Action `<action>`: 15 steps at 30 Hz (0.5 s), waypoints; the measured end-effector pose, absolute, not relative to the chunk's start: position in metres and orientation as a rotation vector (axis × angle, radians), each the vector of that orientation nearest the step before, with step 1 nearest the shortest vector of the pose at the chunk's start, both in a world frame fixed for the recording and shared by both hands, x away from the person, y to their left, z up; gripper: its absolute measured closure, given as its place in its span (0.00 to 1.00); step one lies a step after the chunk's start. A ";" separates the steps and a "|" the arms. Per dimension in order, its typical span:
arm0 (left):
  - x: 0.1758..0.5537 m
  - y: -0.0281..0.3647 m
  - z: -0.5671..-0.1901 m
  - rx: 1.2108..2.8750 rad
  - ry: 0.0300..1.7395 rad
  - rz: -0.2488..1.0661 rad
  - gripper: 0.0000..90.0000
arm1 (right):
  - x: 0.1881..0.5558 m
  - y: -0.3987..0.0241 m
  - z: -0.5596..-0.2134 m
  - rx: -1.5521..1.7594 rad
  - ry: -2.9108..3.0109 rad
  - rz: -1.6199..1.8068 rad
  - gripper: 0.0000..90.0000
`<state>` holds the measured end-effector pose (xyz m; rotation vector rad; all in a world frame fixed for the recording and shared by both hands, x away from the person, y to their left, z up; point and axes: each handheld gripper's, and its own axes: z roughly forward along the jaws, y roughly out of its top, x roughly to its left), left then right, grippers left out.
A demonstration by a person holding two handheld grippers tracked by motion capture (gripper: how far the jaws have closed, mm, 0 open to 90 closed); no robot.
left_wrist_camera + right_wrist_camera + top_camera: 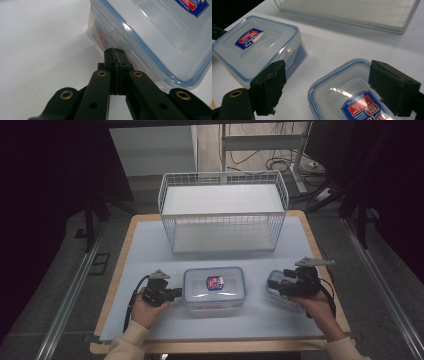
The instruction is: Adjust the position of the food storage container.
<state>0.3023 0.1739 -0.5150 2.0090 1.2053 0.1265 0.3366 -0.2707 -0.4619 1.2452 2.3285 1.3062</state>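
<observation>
A large clear box with a blue-sealed lid and a red-blue label [214, 288] [257, 50] lies at the table's middle front. My left gripper [179, 293] [115, 51] is shut, its tips pressed together right at the box's [160, 37] left side wall by a lid flap, with nothing seen between the pads. A smaller box of the same kind [278, 298] [342, 100] lies to the right. My right gripper [281, 284] [329, 87] hovers over it with its jaws spread wide on either side, the pads not pressing on it.
A white wire basket [223, 212] with a flat white bottom [352, 12] stands at the back middle of the pale mat [150, 250]. Bare mat lies between the basket and the boxes. The wooden table edge runs close behind both hands.
</observation>
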 end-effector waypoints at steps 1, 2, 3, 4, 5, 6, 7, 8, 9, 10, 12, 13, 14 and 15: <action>0.304 0.174 -0.515 2.007 1.206 0.127 1.00 | 0.336 -0.270 -0.462 1.243 2.329 1.304 0.16; 0.306 0.173 -0.516 1.998 1.212 0.125 1.00 | 0.336 -0.270 -0.462 1.239 2.333 1.303 0.16; 0.306 0.173 -0.516 1.998 1.212 0.125 1.00 | 0.336 -0.270 -0.462 1.239 2.333 1.303 0.16; 0.308 0.173 -0.516 1.992 1.214 0.124 1.00 | 0.336 -0.270 -0.462 1.238 2.334 1.301 0.16; 0.309 0.173 -0.516 1.990 1.215 0.122 1.00 | 0.336 -0.270 -0.462 1.237 2.335 1.302 0.16; 0.309 0.173 -0.516 1.990 1.215 0.122 1.00 | 0.336 -0.270 -0.462 1.237 2.336 1.305 0.16; 0.311 0.173 -0.517 1.983 1.219 0.121 1.00 | 0.336 -0.270 -0.462 1.241 2.336 1.310 0.16; 0.311 0.173 -0.517 1.982 1.220 0.123 1.00 | 0.337 -0.269 -0.462 1.251 2.334 1.322 0.16; 0.311 0.173 -0.517 1.982 1.220 0.123 1.00 | 0.337 -0.269 -0.462 1.251 2.334 1.322 0.16; 0.312 0.172 -0.517 1.981 1.220 0.127 1.00 | 0.336 -0.269 -0.461 1.266 2.330 1.324 0.16; 0.314 0.172 -0.517 1.978 1.221 0.124 1.00 | 0.336 -0.268 -0.461 1.265 2.333 1.326 0.16; 0.314 0.172 -0.517 1.978 1.221 0.124 1.00 | 0.336 -0.268 -0.461 1.265 2.335 1.326 0.16; 0.314 0.172 -0.517 1.976 1.220 0.123 1.00 | 0.336 -0.267 -0.461 1.263 2.336 1.326 0.16; 0.314 0.173 -0.518 1.977 1.216 0.117 1.00 | 0.336 -0.267 -0.461 1.260 2.339 1.322 0.16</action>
